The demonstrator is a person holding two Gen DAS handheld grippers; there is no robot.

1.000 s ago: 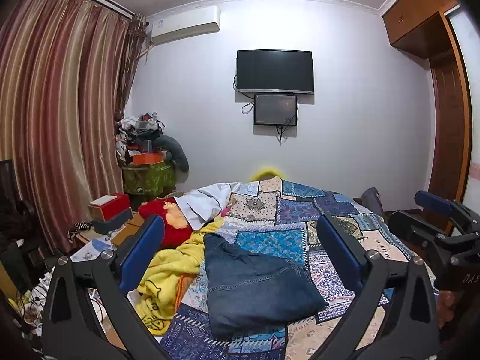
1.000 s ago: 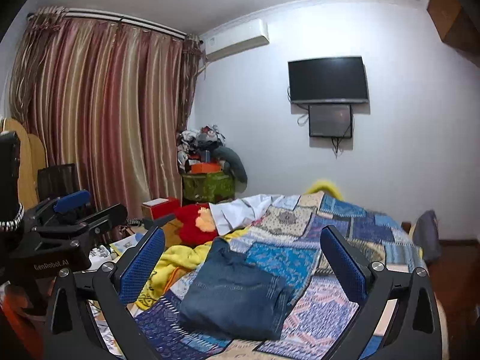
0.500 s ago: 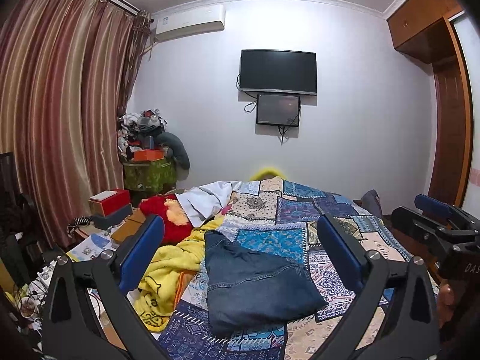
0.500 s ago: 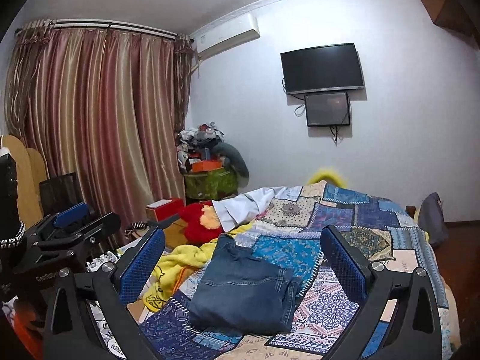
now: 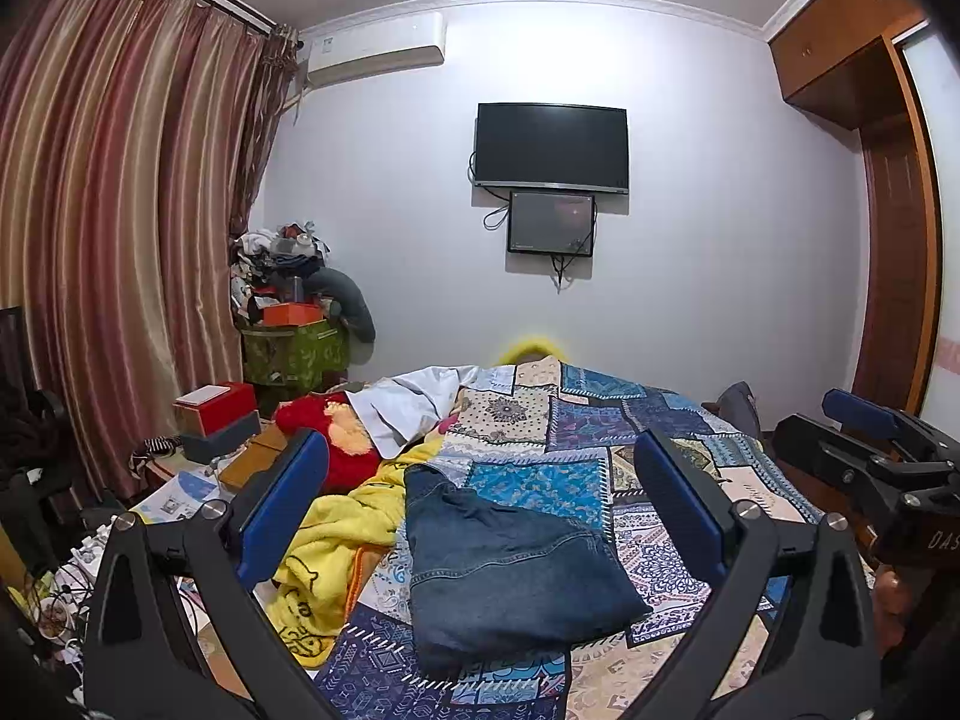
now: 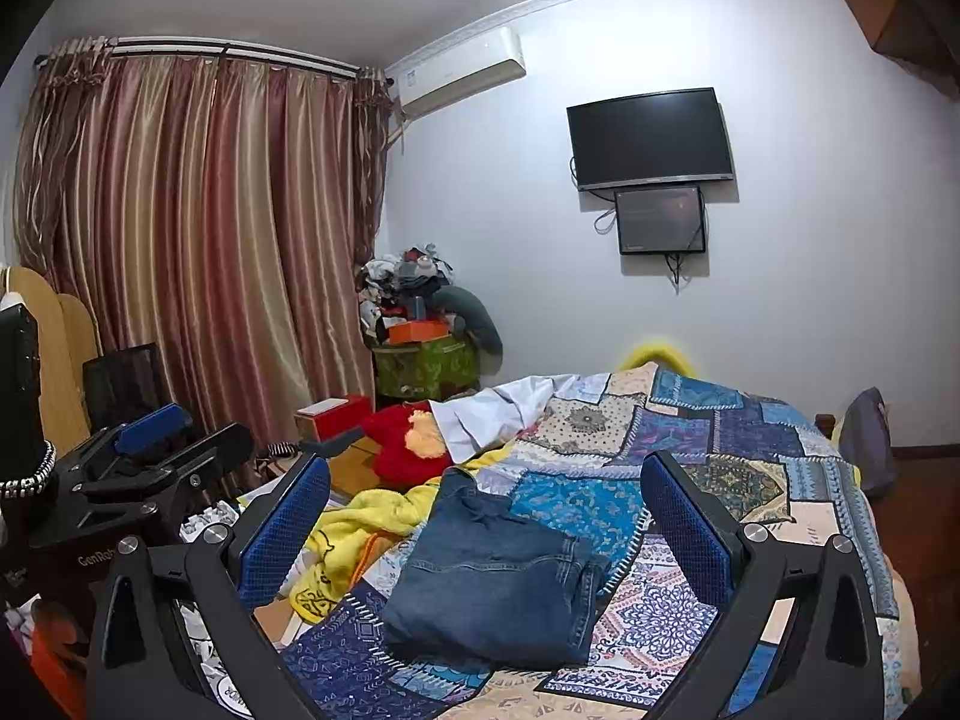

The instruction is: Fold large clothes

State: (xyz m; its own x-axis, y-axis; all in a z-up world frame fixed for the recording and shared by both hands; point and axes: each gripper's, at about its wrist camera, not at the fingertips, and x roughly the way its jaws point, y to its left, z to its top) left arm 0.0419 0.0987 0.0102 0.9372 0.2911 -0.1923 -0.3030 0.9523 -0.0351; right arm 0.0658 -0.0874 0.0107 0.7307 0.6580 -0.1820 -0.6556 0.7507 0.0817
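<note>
1. The folded blue denim jeans (image 5: 504, 570) (image 6: 498, 588) lie on the patchwork quilt bed (image 5: 600, 420) (image 6: 720, 438).
2. The left gripper (image 5: 480, 510) and right gripper (image 6: 486, 522) are both spread wide, holding nothing.
3. A yellow blanket (image 5: 342, 534) hides the bed's left edge.

The yellow object (image 5: 531, 347) behind the patchwork quilt (image 5: 576, 420) is blurred and mostly hidden.

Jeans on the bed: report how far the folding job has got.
Done: the jeans lie folded into a compact stack on the patchwork quilt. In hand: nothing; the left gripper and the right gripper are both open and empty, held above the bed. Possibly left: the white garment and the yellow blanket lie crumpled beside the jeans, unfolded.
</note>
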